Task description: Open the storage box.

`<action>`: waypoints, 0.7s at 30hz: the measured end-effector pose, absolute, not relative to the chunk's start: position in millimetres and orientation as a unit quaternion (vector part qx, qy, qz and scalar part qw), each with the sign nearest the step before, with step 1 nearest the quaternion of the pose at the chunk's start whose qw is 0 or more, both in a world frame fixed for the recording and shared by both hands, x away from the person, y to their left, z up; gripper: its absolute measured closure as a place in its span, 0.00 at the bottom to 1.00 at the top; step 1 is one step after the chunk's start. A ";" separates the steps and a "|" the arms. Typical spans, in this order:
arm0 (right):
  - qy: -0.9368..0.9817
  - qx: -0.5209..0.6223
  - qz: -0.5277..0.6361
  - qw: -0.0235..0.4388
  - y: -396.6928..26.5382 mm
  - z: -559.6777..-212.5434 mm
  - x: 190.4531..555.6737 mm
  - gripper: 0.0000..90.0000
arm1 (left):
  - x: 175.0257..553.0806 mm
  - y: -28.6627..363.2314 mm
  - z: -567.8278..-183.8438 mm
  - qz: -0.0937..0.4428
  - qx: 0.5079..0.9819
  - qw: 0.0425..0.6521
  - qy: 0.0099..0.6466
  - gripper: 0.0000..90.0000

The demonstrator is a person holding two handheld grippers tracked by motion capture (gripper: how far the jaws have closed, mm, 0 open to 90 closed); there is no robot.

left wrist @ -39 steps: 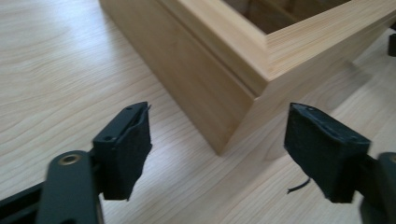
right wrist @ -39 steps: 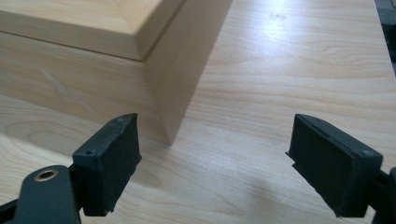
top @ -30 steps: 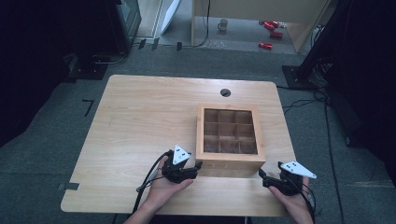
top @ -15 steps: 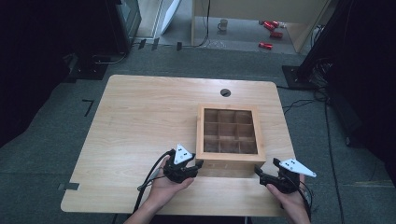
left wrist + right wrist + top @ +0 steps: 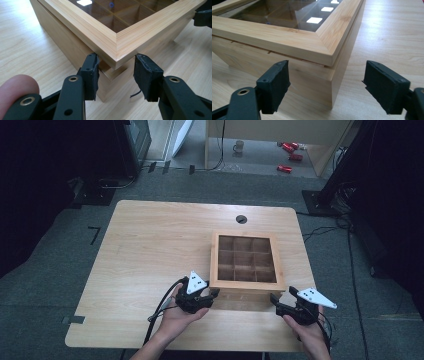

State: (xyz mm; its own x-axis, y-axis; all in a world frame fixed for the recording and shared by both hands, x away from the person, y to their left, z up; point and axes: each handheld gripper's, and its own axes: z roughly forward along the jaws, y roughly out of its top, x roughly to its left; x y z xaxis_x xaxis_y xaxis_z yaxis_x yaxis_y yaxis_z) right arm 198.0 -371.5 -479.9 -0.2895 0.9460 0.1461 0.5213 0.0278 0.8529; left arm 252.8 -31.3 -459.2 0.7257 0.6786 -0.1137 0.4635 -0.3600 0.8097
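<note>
my left gripper (image 5: pixel 116 75) sits at the near left corner of the box (image 5: pixel 247 262), jaws part open, straddling the lid (image 5: pixel 112 32) corner, holding nothing; that corner looks a bit lifted off the body. right gripper (image 5: pixel 327 86) is at the near right corner, jaws wide apart and empty, the corner between and just past the pads. box is on the table (image 5: pixel 150 250), right of centre, roughly square, divided into compartments under a glass lid. both grippers are about equally close, left a touch tighter in. i'd guess the next move is lifting the lid from the near edge, away from me.
</note>
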 end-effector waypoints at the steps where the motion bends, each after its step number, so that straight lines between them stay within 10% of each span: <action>1: 0.671 0.544 0.441 0.243 -370.4 -478.7 198.9 0.27 | 253.6 -30.9 -458.6 0.121 0.815 0.444 0.352 0.63; 12: 0.677 0.531 0.436 0.265 -362.7 -476.0 202.4 0.34 | 256.2 -27.5 -458.7 0.124 0.811 0.449 0.354 0.60; 21: 0.672 0.529 0.444 0.267 -363.1 -468.4 203.7 0.34 | 253.4 -10.7 -470.4 0.125 0.809 0.435 0.375 0.38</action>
